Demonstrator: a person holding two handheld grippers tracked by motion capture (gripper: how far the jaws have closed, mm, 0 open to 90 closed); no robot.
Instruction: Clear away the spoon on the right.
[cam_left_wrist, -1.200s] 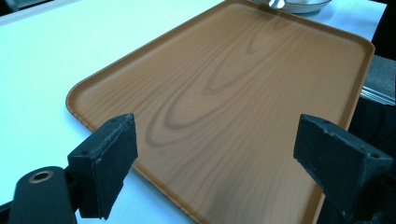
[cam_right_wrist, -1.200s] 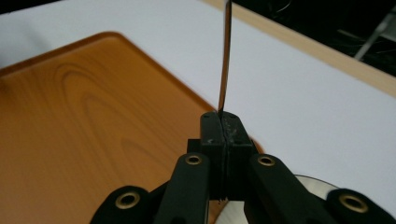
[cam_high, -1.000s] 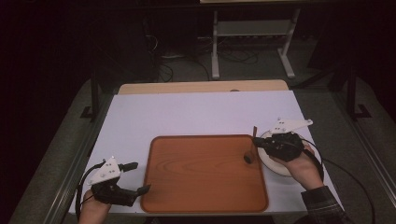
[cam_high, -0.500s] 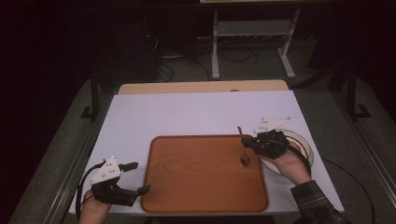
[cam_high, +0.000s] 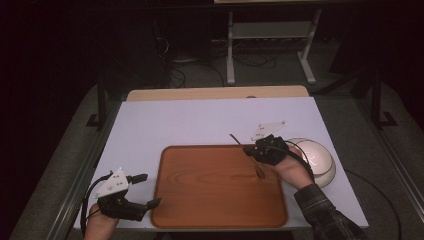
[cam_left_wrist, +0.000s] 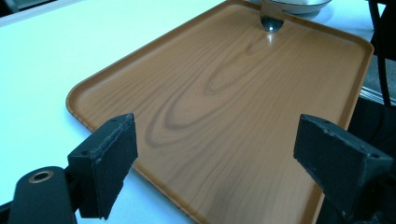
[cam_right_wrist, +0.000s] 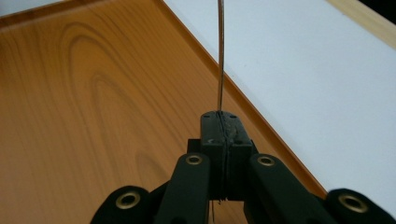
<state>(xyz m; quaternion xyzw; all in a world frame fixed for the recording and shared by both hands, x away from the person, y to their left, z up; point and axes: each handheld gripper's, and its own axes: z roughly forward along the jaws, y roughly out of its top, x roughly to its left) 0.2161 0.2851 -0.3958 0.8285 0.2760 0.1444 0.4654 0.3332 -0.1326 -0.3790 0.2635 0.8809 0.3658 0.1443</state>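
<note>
The spoon (cam_high: 259, 169) hangs over the right side of the brown tray (cam_high: 200, 210), pinched tight in the right gripper (cam_high: 256, 152). It looks ready to go down flat on the tray. The left gripper (cam_high: 147, 190) waits wide open beside the tray, holding nothing.

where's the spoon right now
In the high view the spoon is clamped in the right hand-held gripper, over the wooden tray's right edge, just left of the white bowl.
</note>
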